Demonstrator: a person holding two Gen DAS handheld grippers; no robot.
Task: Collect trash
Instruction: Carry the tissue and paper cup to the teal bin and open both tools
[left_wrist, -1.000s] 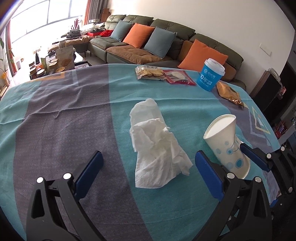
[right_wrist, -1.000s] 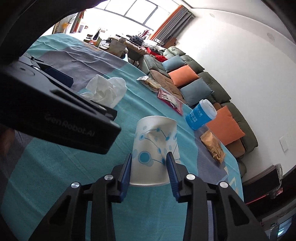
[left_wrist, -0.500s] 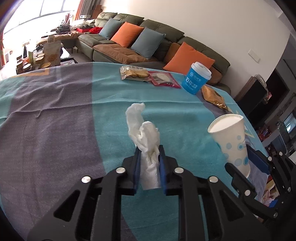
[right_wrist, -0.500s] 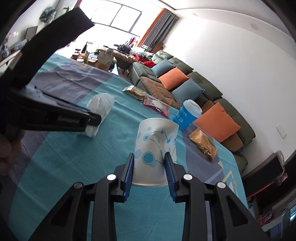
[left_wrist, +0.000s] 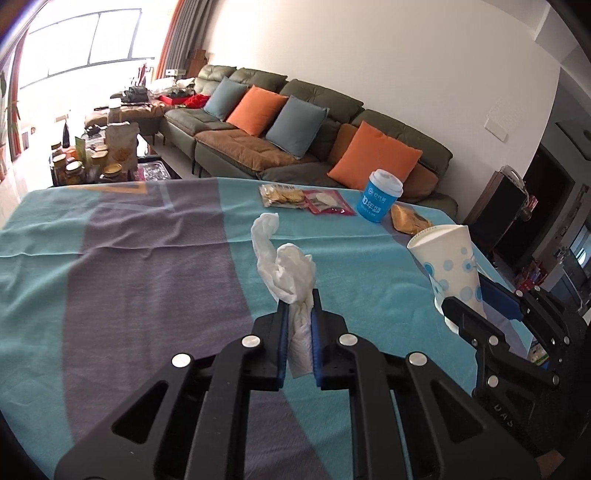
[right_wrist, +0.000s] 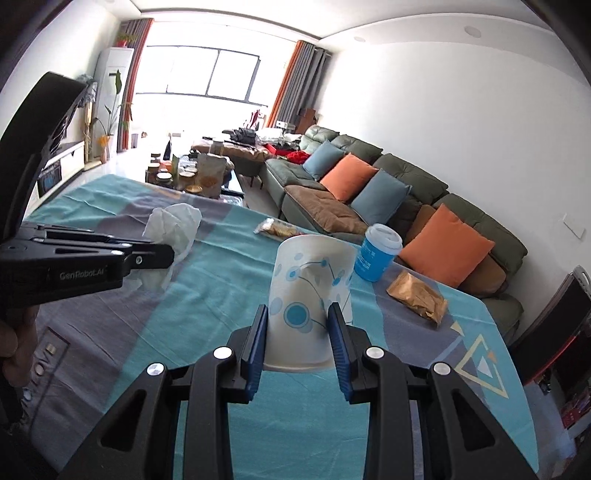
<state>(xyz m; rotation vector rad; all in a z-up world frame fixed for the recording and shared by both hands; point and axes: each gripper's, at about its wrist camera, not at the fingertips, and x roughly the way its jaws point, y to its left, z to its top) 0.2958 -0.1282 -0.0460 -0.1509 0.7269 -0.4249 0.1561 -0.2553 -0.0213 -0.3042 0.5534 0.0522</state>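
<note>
**Tissue and paper cup both in my grippers, off the worktop**

My left gripper (left_wrist: 298, 325) is pinching a crumpled white tissue (left_wrist: 286, 269). The tissue is creased and twisted, its upper part rising in a curl above the blue pads, a short tail hanging below them. From the right wrist view the same wad (right_wrist: 173, 225) shows bunched at the tip of the left gripper, above the worktop (right_wrist: 207, 295).

My right gripper (right_wrist: 297, 332) is clamped on a white paper cup (right_wrist: 310, 291) near its base. The cup is printed with blue dots and thin connecting lines; its rim looks slightly squashed. In the left wrist view the cup (left_wrist: 448, 266) stands tilted, mouth up, to the right of the tissue.

Readable writing: "GenRobot.AI" on the side of the left gripper's body in the right wrist view. A blue lidded cup (left_wrist: 378, 201) at the far edge of the worktop carries white lettering with "10", the rest too small to read. Beside it lie a cracker packet (left_wrist: 282, 195), a red-edged packet (left_wrist: 327, 203) and a golden bag (right_wrist: 417, 295).
</note>
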